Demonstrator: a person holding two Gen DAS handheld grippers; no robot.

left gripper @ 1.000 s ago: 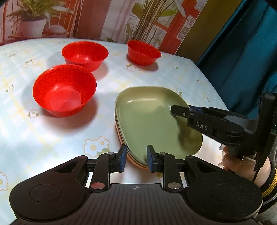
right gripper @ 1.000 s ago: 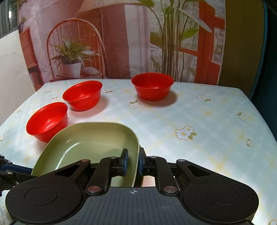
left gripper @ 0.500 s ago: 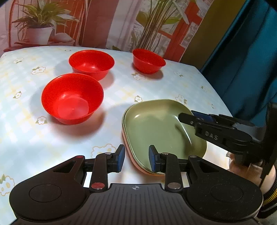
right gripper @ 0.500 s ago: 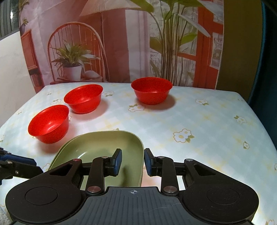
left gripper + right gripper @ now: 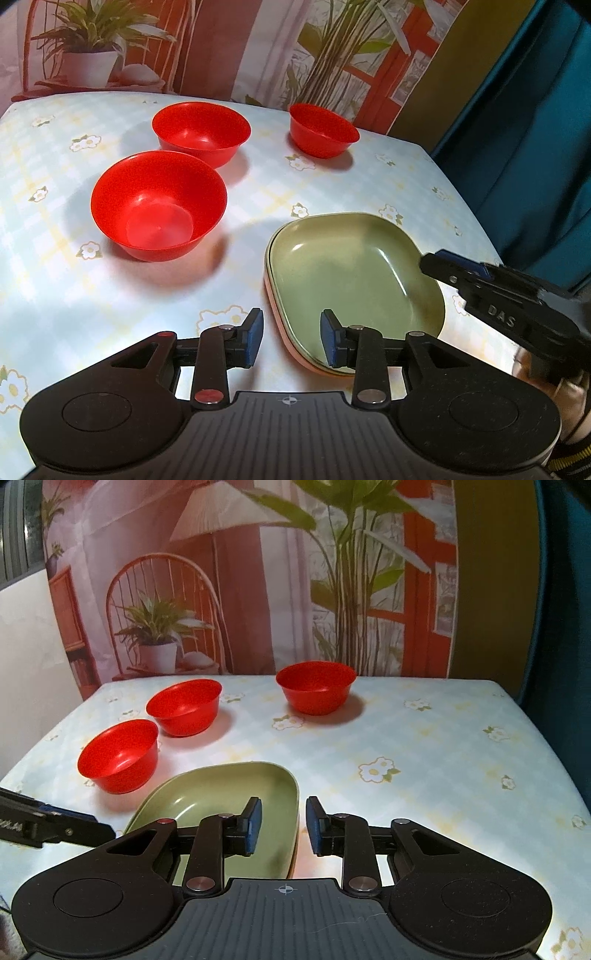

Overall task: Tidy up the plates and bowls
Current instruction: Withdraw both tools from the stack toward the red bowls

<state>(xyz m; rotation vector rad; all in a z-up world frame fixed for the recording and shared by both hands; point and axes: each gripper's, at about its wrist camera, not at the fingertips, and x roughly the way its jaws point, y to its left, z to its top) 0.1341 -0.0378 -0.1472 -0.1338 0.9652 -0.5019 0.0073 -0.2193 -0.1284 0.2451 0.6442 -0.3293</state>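
A green squarish plate (image 5: 351,273) lies stacked on an orange plate (image 5: 280,328) near the table's front. It also shows in the right wrist view (image 5: 221,801). Three red bowls stand apart behind it: near left (image 5: 159,210), middle (image 5: 201,133), far right (image 5: 321,129). They also show in the right wrist view: (image 5: 118,755), (image 5: 184,707), (image 5: 316,692). My left gripper (image 5: 291,341) is open and empty above the stack's near edge. My right gripper (image 5: 283,825) is open and empty, its jaws either side of the plate's right rim; it also shows in the left wrist view (image 5: 436,264).
The table (image 5: 424,760) has a pale blue cloth with flower prints. A printed backdrop (image 5: 258,572) stands behind it. A blue curtain (image 5: 535,129) hangs at the right. The table's right edge runs close to the plates.
Both grippers opened wider and drew back from the plate stack. The right gripper let go of the green plate's rim. The plates stayed where they are.
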